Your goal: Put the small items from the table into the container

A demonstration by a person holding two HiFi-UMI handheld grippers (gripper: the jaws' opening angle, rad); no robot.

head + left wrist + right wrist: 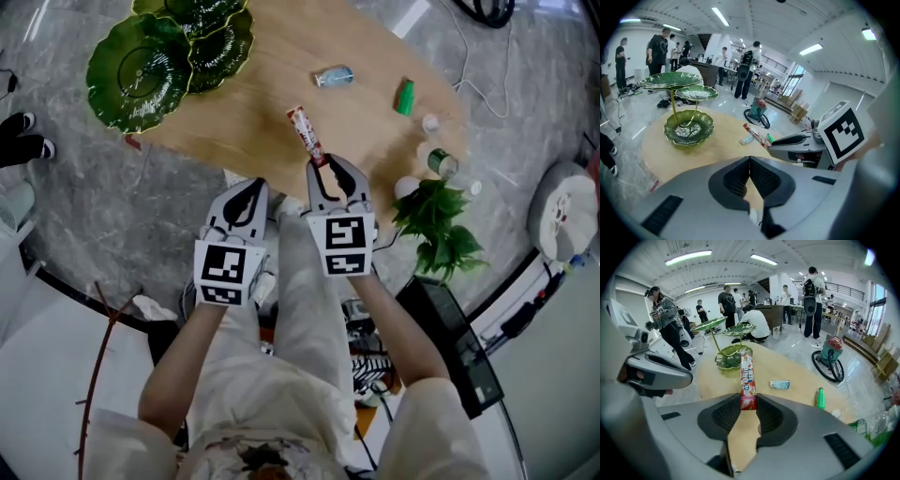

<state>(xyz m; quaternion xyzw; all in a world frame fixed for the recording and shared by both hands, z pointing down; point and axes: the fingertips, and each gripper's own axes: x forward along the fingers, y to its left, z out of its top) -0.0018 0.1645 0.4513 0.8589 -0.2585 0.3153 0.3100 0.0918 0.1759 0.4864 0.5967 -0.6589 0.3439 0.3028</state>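
A long red-and-white snack stick juts up over the wooden table, its lower end clamped in my right gripper, which is shut on it. My left gripper hangs beside it at the table's near edge, pads pressed together with nothing between them. The green leaf-shaped tiered dish stands at the table's far left end. A small blue packet and a green bottle lie on the table beyond the grippers.
A potted green plant, a small can and white bits sit at the table's right end. Several people stand in the hall behind. A teal wheeled machine stands on the floor past the table.
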